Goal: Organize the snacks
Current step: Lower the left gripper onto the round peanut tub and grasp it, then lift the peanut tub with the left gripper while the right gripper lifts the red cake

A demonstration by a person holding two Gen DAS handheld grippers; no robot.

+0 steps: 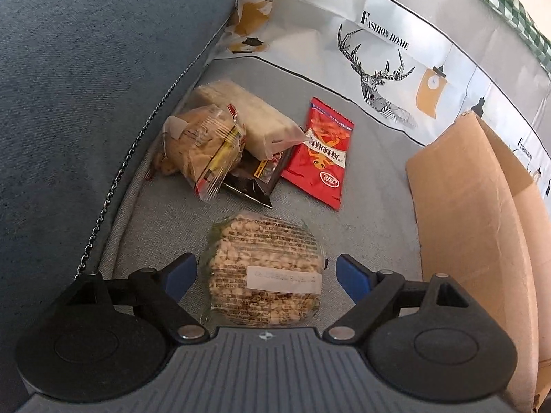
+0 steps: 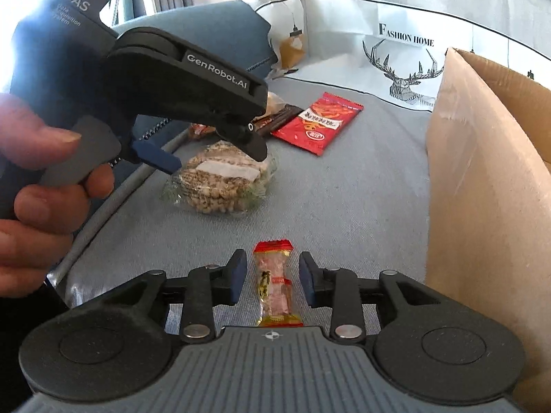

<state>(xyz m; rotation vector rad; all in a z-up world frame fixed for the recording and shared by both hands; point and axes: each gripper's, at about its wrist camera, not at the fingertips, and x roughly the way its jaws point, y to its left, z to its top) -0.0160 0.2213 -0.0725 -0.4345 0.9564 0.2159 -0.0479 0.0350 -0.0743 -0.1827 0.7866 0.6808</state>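
On the grey sofa seat (image 1: 372, 213), my left hand-held gripper (image 1: 263, 275) gapes wide around the puffed-grain pack (image 1: 265, 268); I should close gently to avoid crushing it.

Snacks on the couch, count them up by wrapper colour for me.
Red: 1, the flat packet
Dark: 1, pouch under the pile
Clear: 3, puffed cake, bread bag, small candy
Pale: 1, wrapped block
Total: 6
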